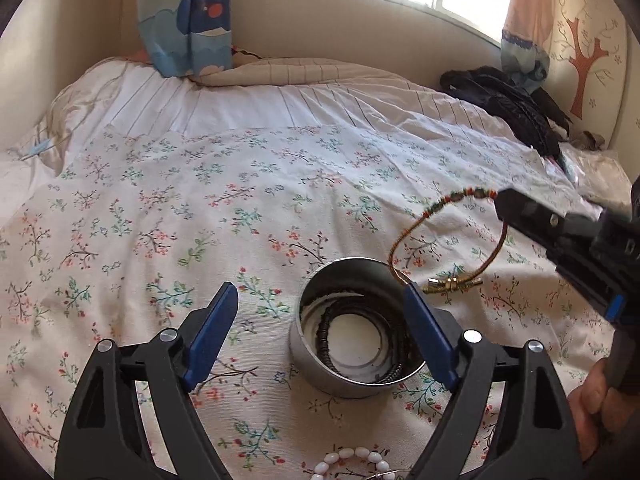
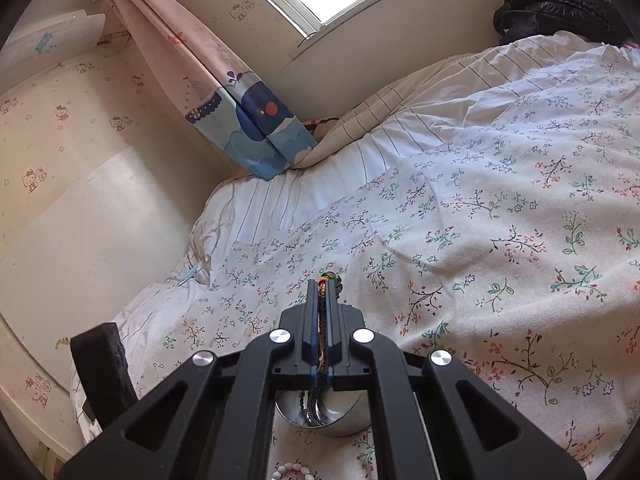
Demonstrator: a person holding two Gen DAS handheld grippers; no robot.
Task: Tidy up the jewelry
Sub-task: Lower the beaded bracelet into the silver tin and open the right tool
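A round metal tin [image 1: 320,376] stands on the floral bedspread, with dark beaded bracelets [image 1: 326,340] coiled inside. My left gripper [image 1: 320,316] is open, its blue fingers either side of the tin's rim. My right gripper [image 1: 500,200] is shut on a gold cord bracelet [image 1: 404,236] with coloured beads and a brass clasp, hanging above and right of the tin. In the right wrist view the gripper [image 2: 321,284] pinches the cord [image 2: 320,300], with the tin [image 2: 340,412] below it. A white bead bracelet [image 1: 352,460] lies near the bottom edge.
The floral bedspread [image 1: 200,208] covers the bed. A dark jacket [image 1: 508,104] lies at the far right corner. Curtains [image 1: 188,16] hang by the window behind. A black block [image 2: 104,368] shows at lower left in the right wrist view.
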